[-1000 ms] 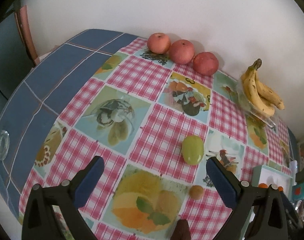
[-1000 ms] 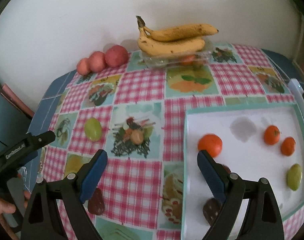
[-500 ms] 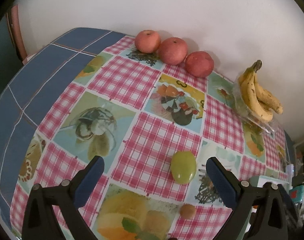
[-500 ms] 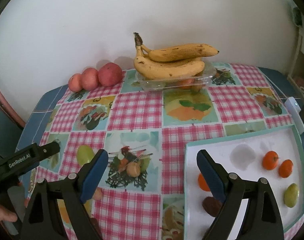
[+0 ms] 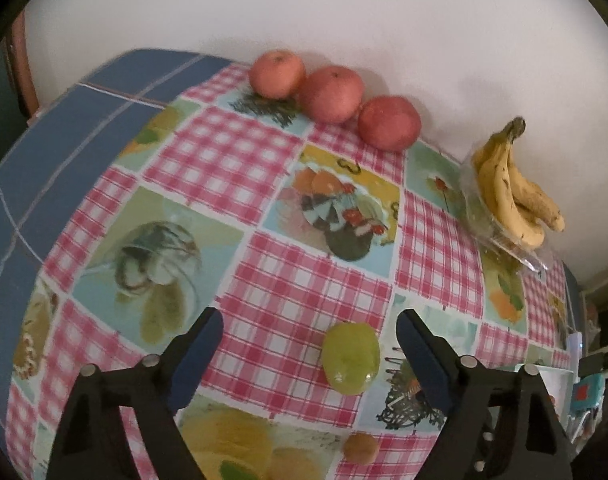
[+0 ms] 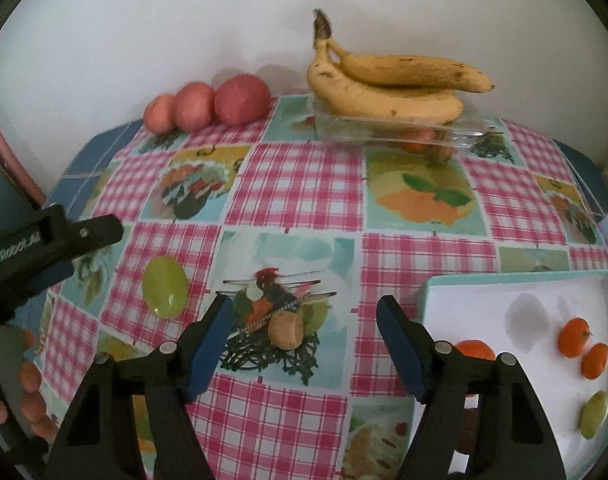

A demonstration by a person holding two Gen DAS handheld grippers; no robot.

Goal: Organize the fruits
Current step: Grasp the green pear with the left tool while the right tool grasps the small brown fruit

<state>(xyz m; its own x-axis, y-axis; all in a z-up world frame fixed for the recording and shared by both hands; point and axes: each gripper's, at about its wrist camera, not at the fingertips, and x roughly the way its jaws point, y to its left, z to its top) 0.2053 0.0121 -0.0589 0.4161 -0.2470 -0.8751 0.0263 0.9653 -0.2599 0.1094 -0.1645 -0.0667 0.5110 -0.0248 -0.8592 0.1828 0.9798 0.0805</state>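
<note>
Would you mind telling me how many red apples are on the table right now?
3. They sit in a row along the wall at the table's far edge: left apple, middle apple, right apple, left of the bananas. None looks hidden.

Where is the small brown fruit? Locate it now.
Right wrist view: the small brown fruit lies on the tablecloth between the right gripper fingers, green fruit to its left, tray to its right.

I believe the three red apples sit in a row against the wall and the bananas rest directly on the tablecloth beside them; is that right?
Not quite: the right wrist view shows the bananas resting on a clear plastic container, not directly on the tablecloth. The three red apples do sit in a row against the wall beside them.
</note>
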